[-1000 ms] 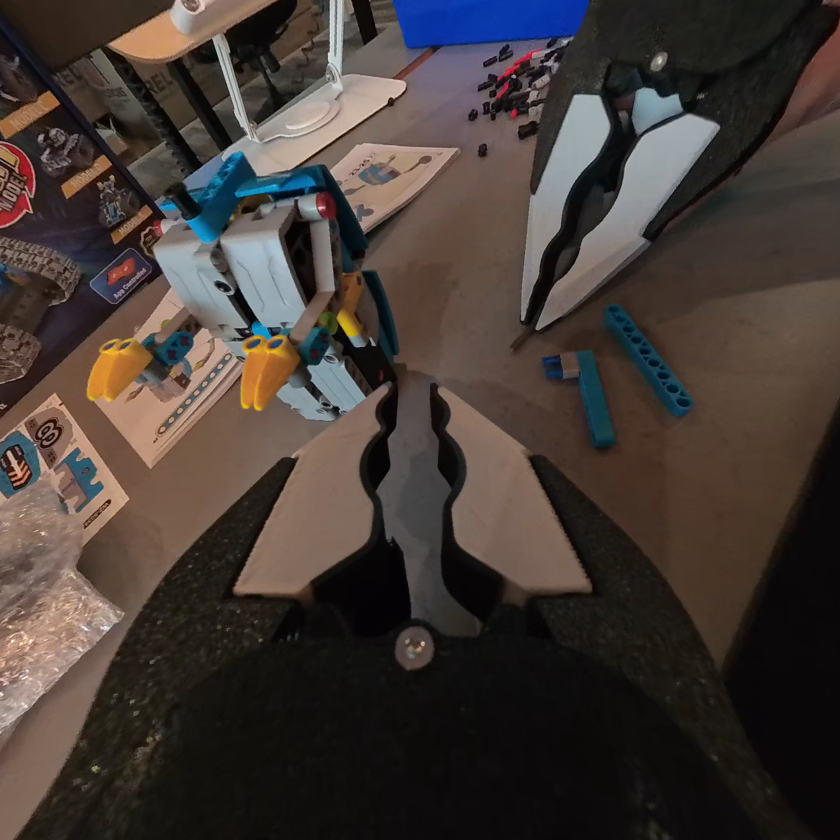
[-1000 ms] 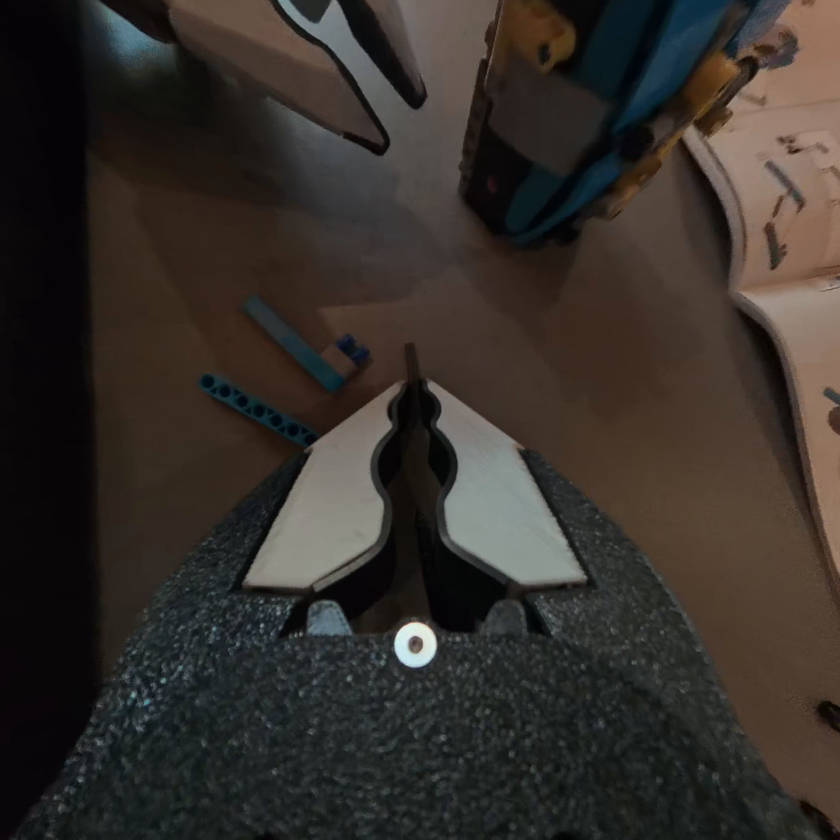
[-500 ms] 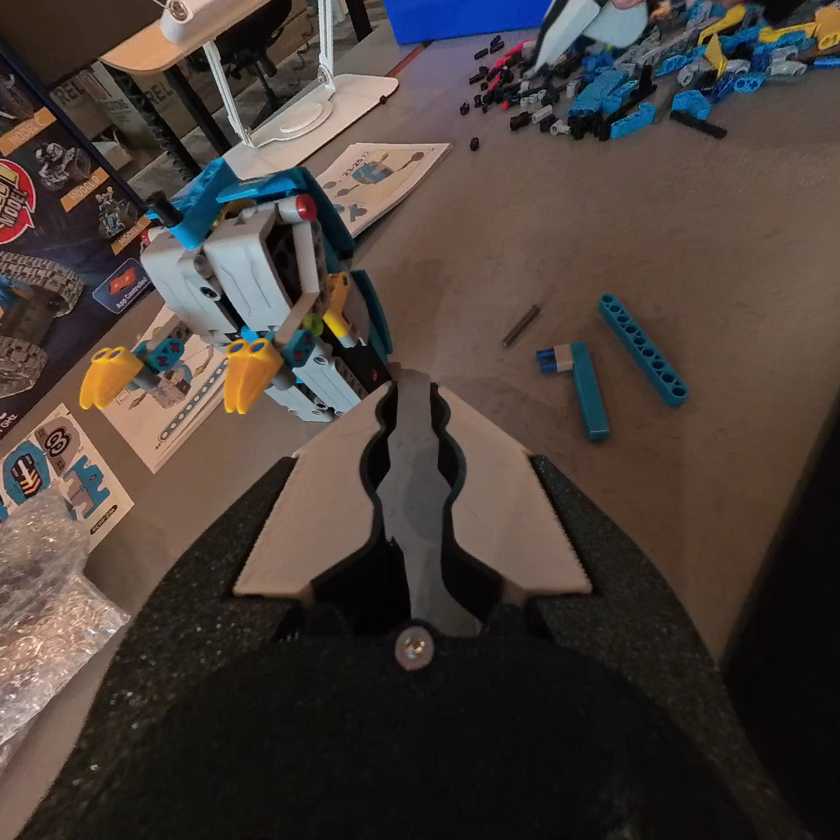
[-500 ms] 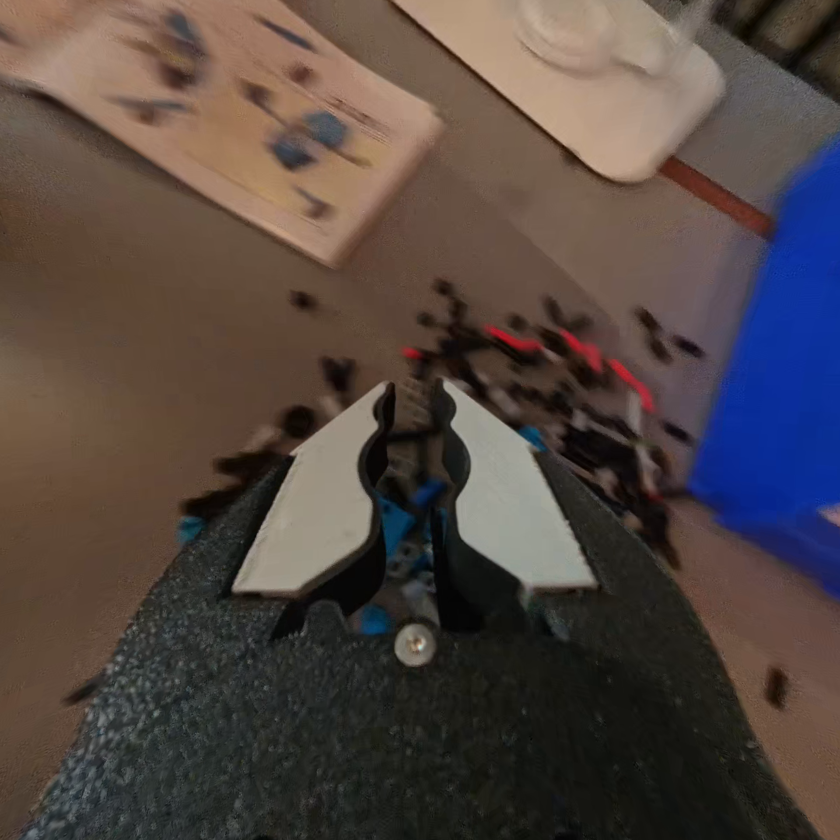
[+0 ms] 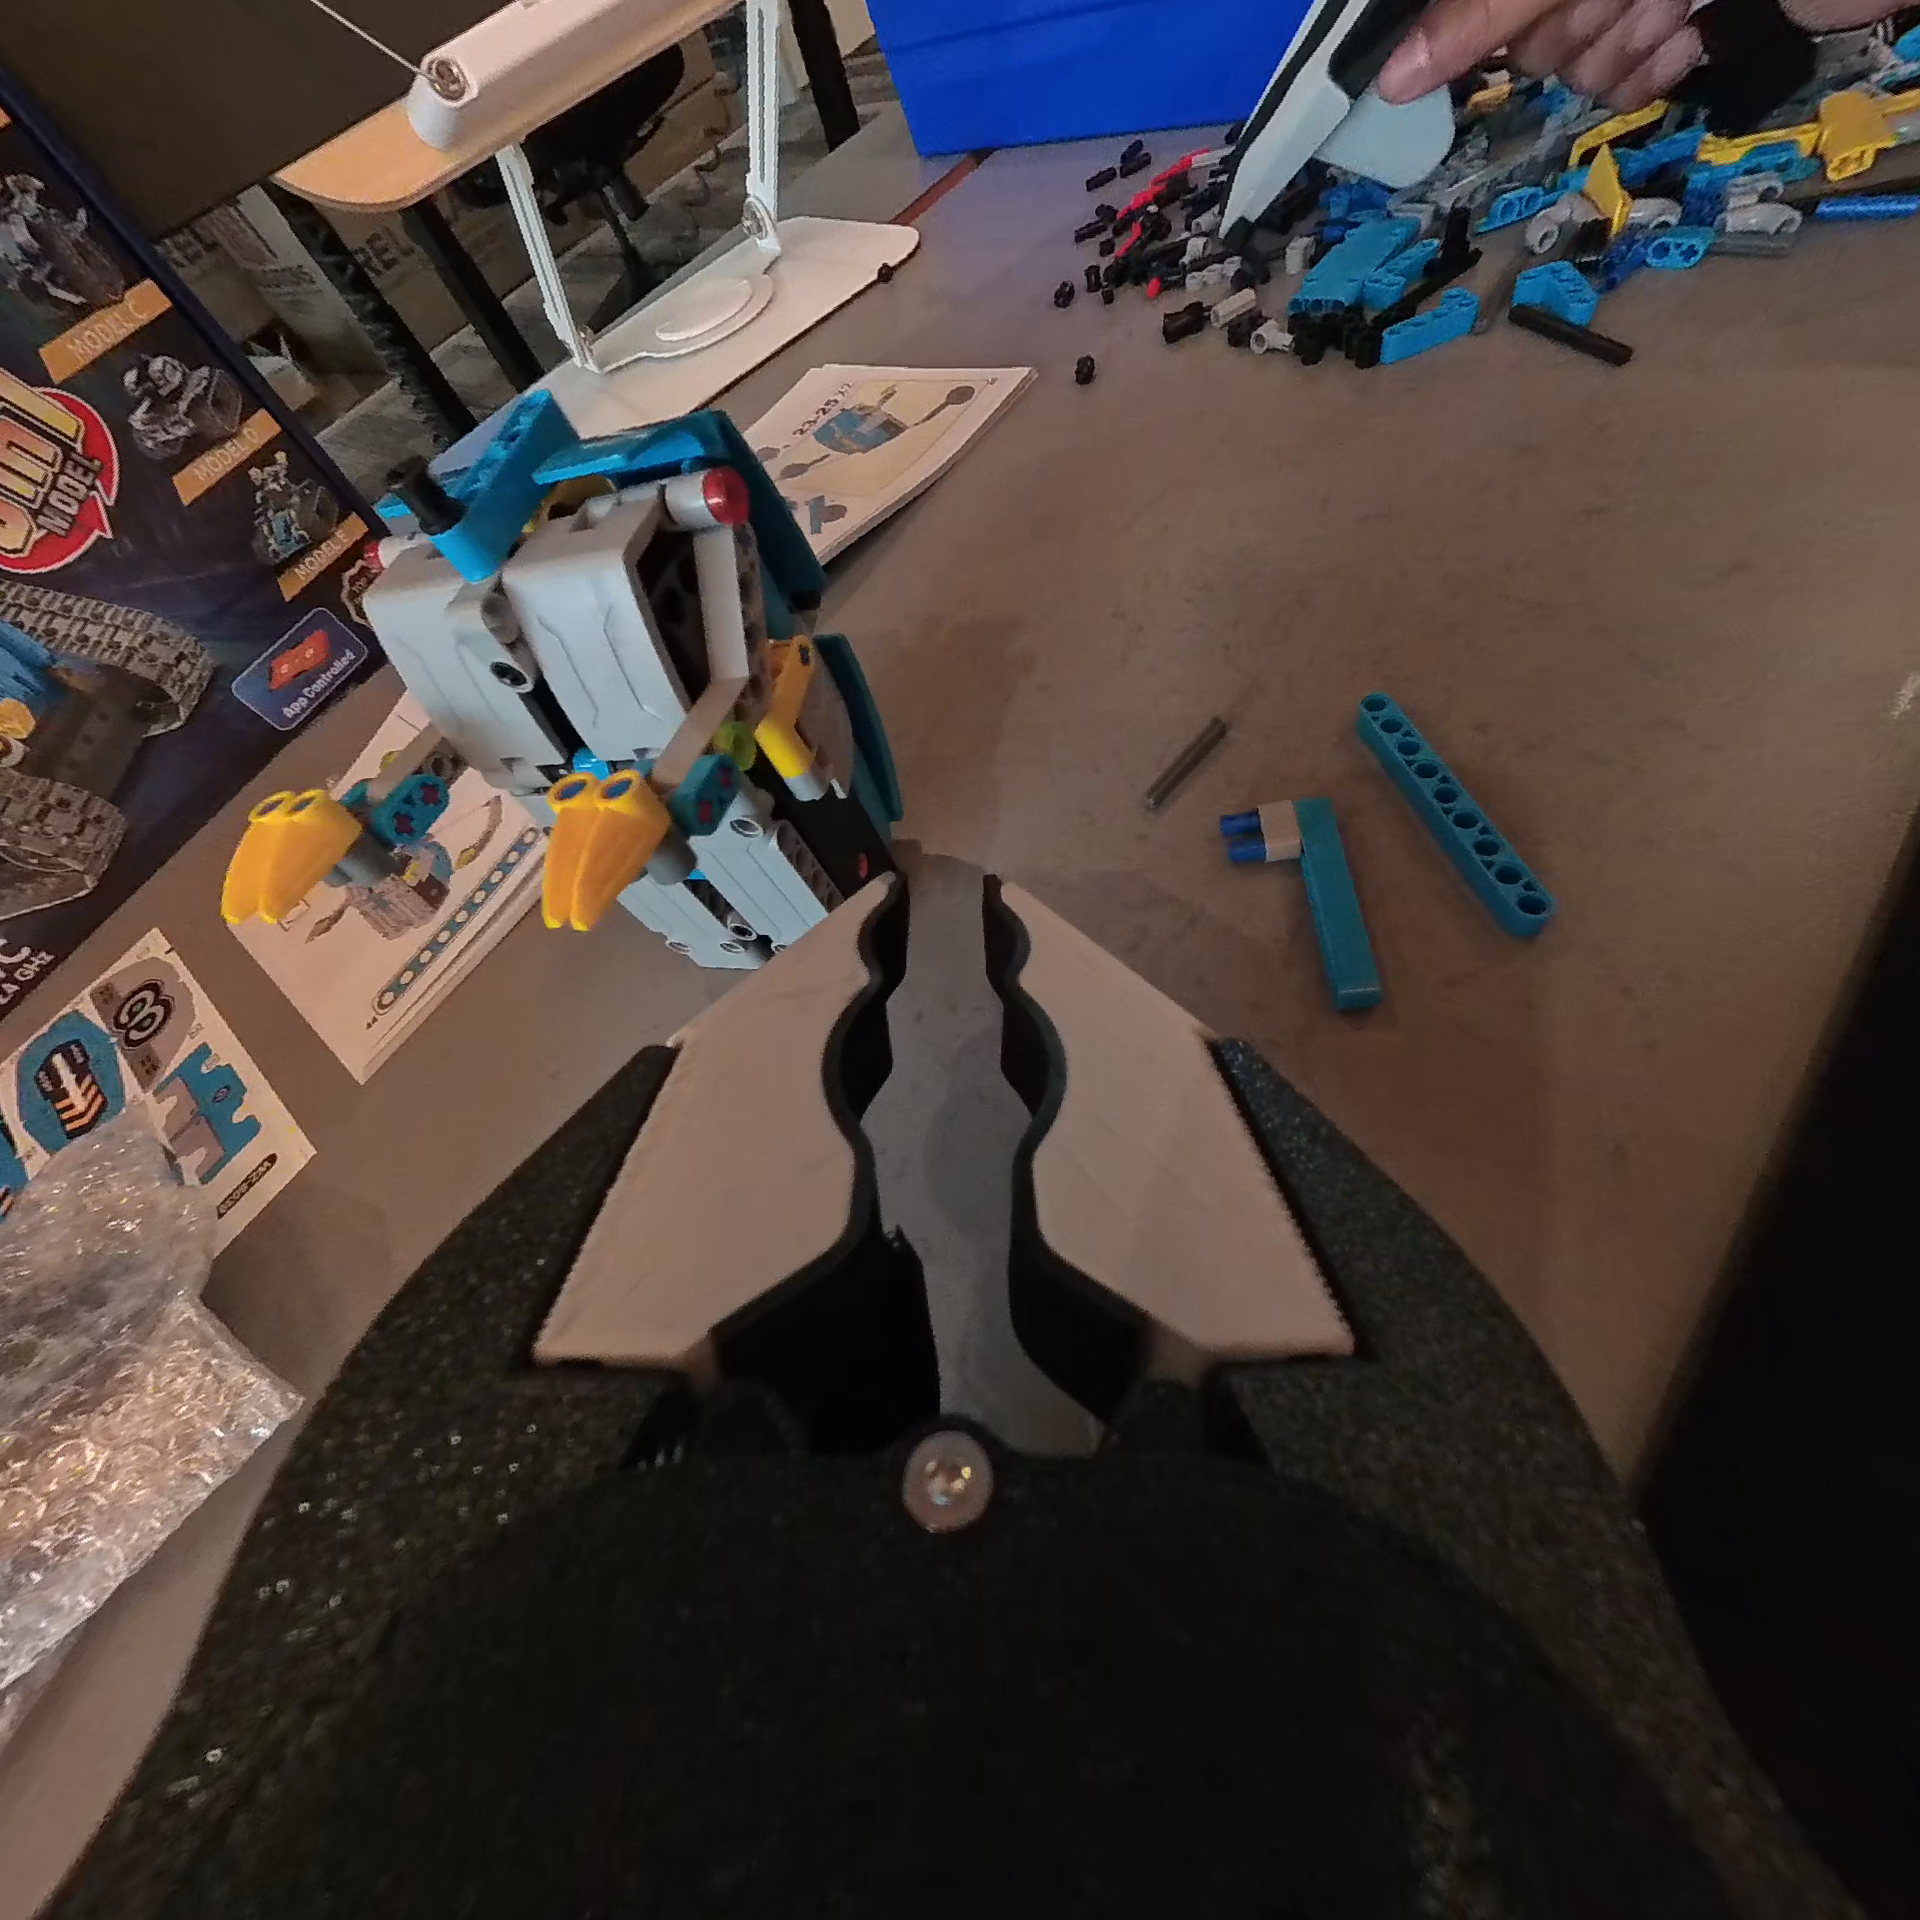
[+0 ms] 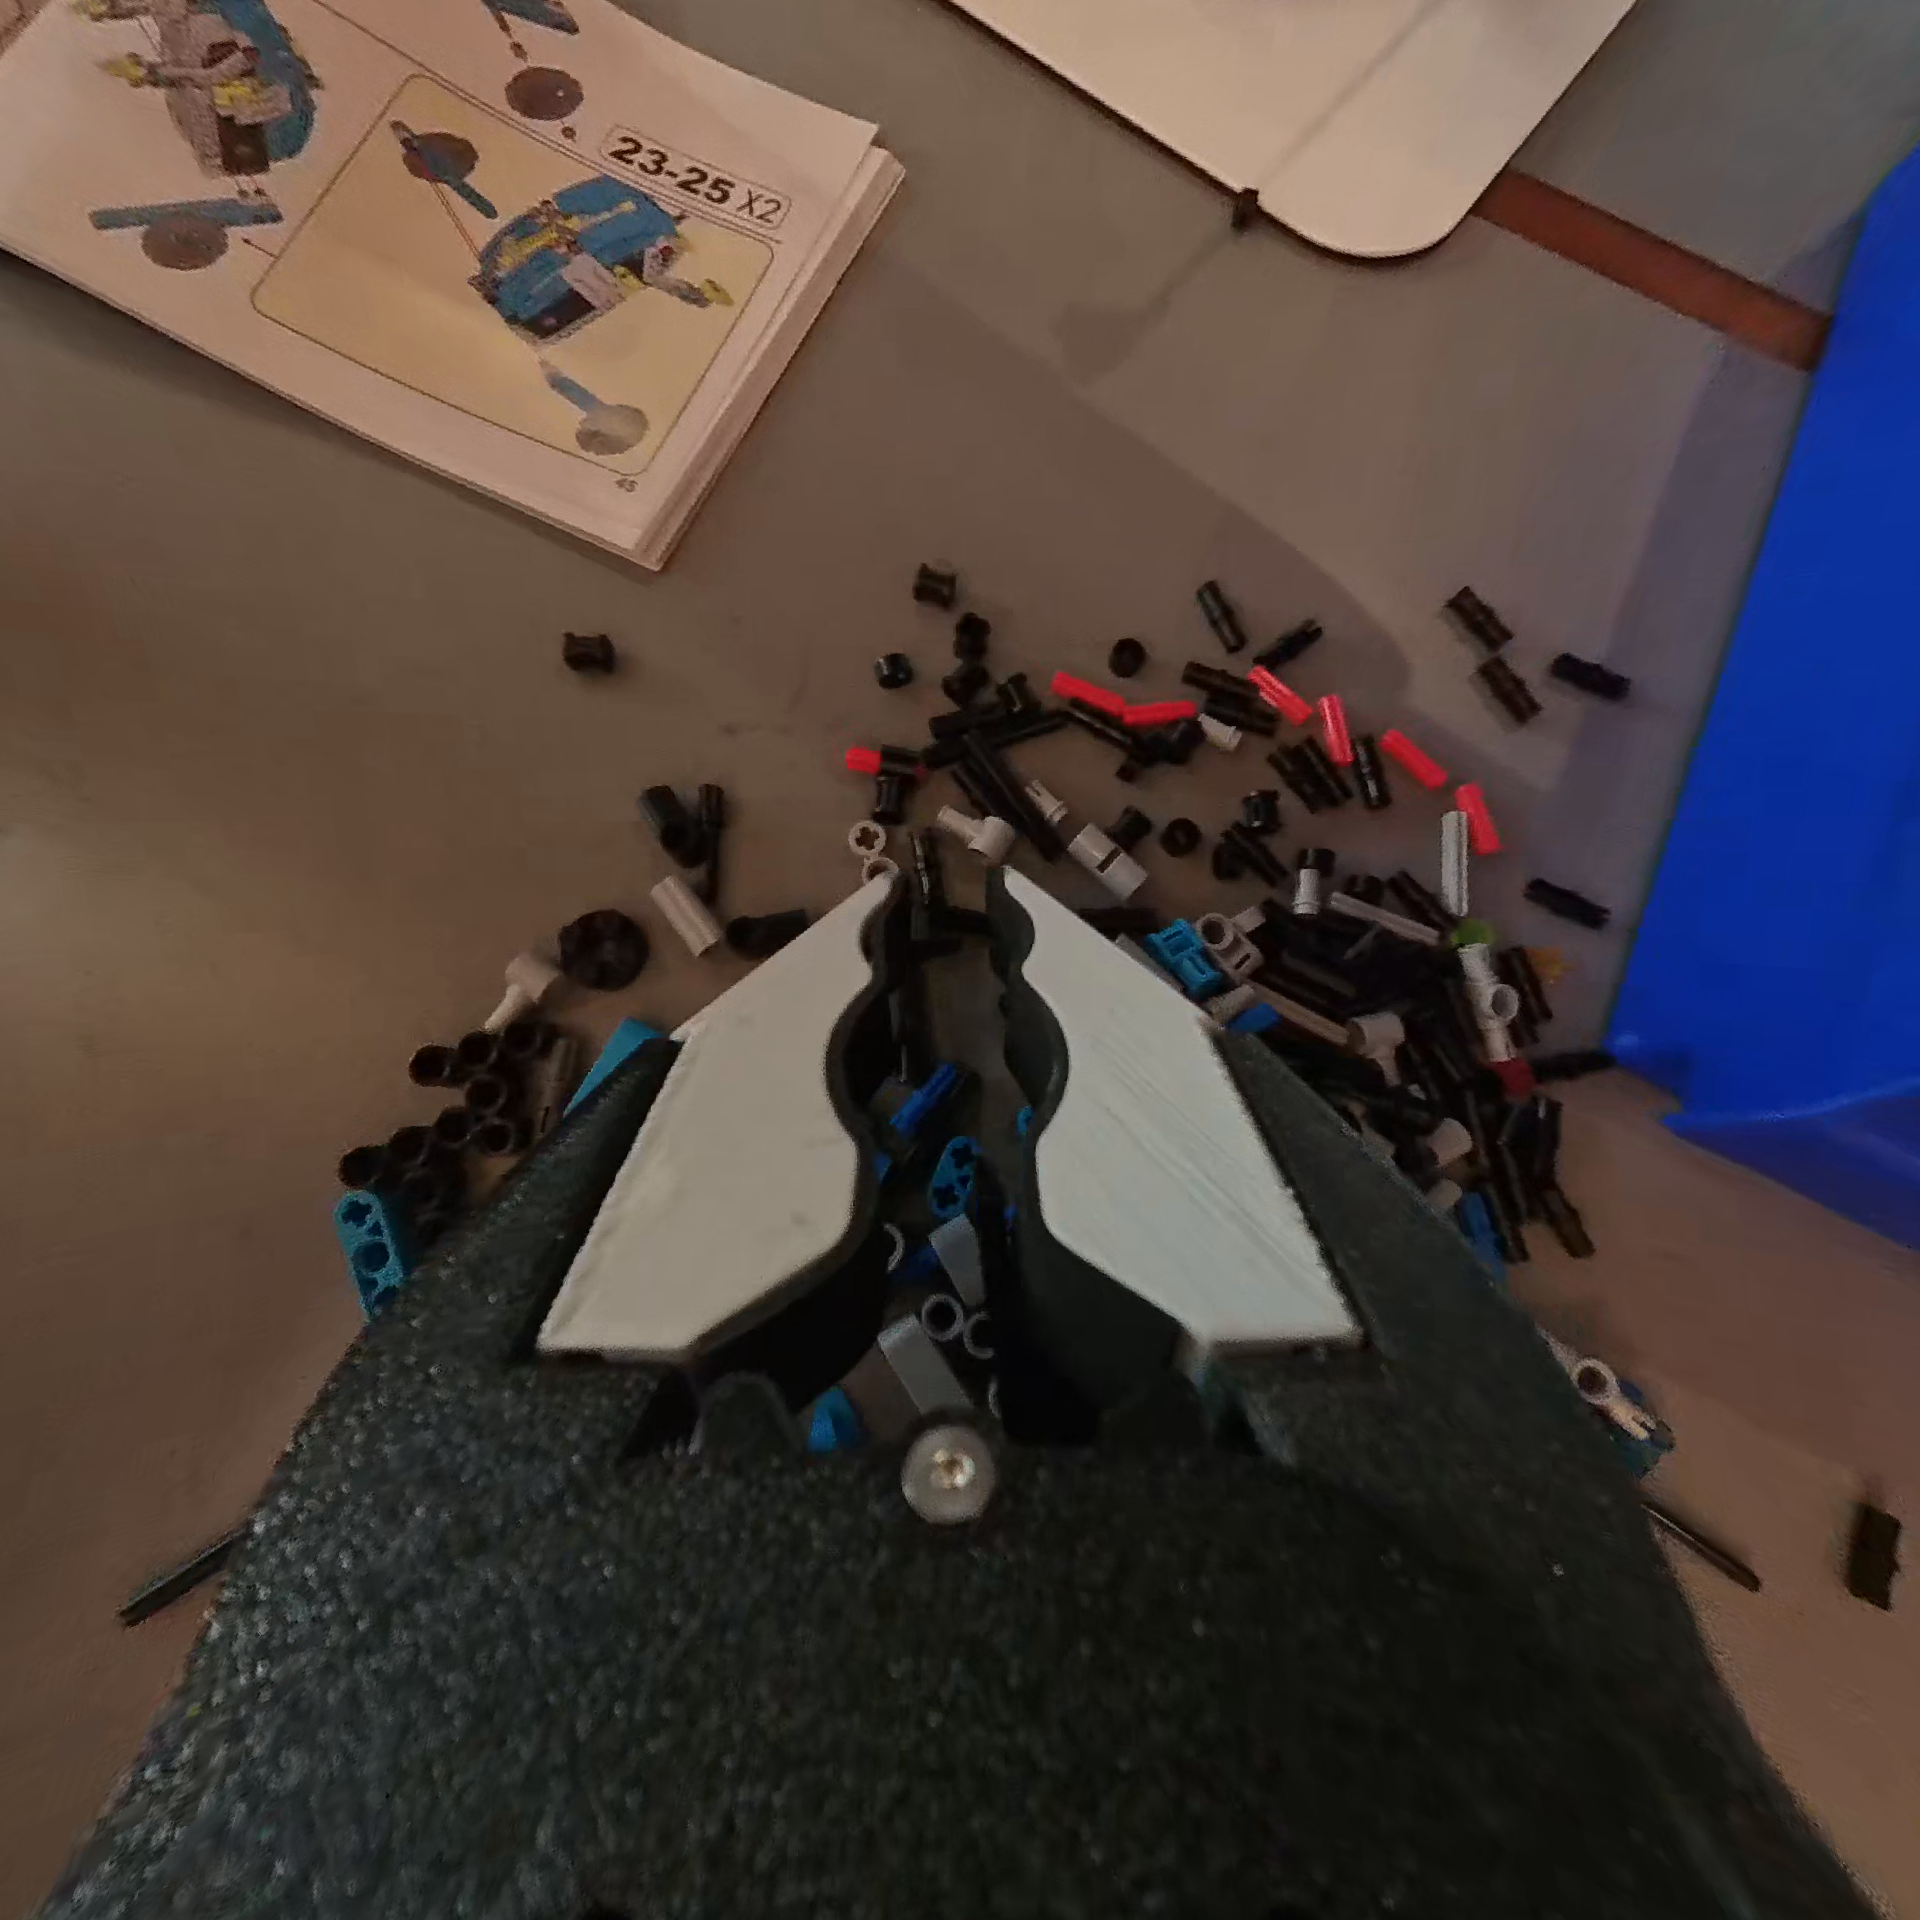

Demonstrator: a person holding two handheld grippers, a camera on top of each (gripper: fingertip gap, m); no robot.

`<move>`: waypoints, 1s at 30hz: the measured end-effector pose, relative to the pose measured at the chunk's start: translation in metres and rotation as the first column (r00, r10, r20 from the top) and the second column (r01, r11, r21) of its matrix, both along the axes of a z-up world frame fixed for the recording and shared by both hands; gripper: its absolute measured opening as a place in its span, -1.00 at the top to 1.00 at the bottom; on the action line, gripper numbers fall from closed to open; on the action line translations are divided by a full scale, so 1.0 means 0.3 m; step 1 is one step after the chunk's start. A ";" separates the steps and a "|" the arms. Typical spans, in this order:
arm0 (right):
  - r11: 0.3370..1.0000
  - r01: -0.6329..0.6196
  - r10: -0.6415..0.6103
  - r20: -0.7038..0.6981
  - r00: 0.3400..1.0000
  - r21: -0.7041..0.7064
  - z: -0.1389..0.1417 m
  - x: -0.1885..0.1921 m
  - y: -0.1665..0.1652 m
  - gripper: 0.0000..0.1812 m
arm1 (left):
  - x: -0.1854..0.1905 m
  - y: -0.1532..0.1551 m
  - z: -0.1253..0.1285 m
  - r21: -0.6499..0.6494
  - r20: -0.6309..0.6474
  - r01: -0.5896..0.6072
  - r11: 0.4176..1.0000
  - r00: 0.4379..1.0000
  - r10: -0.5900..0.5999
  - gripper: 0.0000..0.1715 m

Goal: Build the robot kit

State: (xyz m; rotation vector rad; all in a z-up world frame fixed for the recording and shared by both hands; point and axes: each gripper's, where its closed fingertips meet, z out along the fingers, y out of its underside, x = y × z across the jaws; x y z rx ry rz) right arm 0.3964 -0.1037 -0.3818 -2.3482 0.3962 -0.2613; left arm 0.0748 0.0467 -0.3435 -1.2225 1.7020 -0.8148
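My left gripper [image 5: 940, 883] is open by a narrow gap and empty, low over the table, its tips just right of a grey, teal and yellow brick model [image 5: 623, 686]. A dark axle [image 5: 1184, 764], a short teal beam with blue pins [image 5: 1335, 904] and a long teal beam with holes [image 5: 1455, 816] lie to its right. My right gripper [image 6: 940, 878] is open by a narrow gap, tips down over a pile of small black, red and grey pins [image 6: 1195, 810]. It also shows in the left wrist view [image 5: 1242, 218], held by a hand at the far pile.
An open instruction booklet [image 6: 436, 260] lies between the model and the pile. A white lamp base [image 5: 748, 291] and a blue bin [image 6: 1818, 727] stand at the back. A printed box [image 5: 125, 520], a sticker sheet [image 5: 135, 1070] and a plastic bag [image 5: 104, 1403] lie left. The gap from one gripper's tips to the other's is roughly 35 cm. From my left tips it is roughly 9 cm to the dark axle [image 5: 1184, 764]; from my right, 30 cm.
My right gripper let go of the dark axle beside the teal beams, opened and moved away to the far pile of pins. My left gripper has stayed in place.
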 end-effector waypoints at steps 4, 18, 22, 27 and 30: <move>1.000 0.004 -0.004 -0.031 1.000 -0.009 -0.012 0.006 0.003 0.84 | 0.000 -0.003 -0.003 0.012 -0.003 0.003 1.000 1.000 -0.003 0.84; 1.000 -0.020 0.020 0.003 1.000 -0.012 0.016 -0.006 0.019 1.00 | 0.001 -0.003 -0.004 0.017 -0.005 0.001 1.000 1.000 -0.001 0.84; 0.999 -0.027 0.026 0.063 0.998 0.020 0.056 -0.019 0.032 1.00 | 0.001 -0.002 -0.003 0.016 -0.003 -0.002 1.000 1.000 0.002 0.84; 1.000 0.011 -0.011 0.012 1.000 -0.029 0.008 0.002 0.018 0.90 | 0.001 -0.005 -0.007 0.032 -0.007 0.000 0.999 1.000 0.000 0.84; 0.999 0.054 -0.054 -0.051 0.997 0.003 0.010 0.010 0.018 0.86 | 0.002 -0.006 -0.009 0.033 -0.011 0.001 0.999 1.000 -0.001 0.84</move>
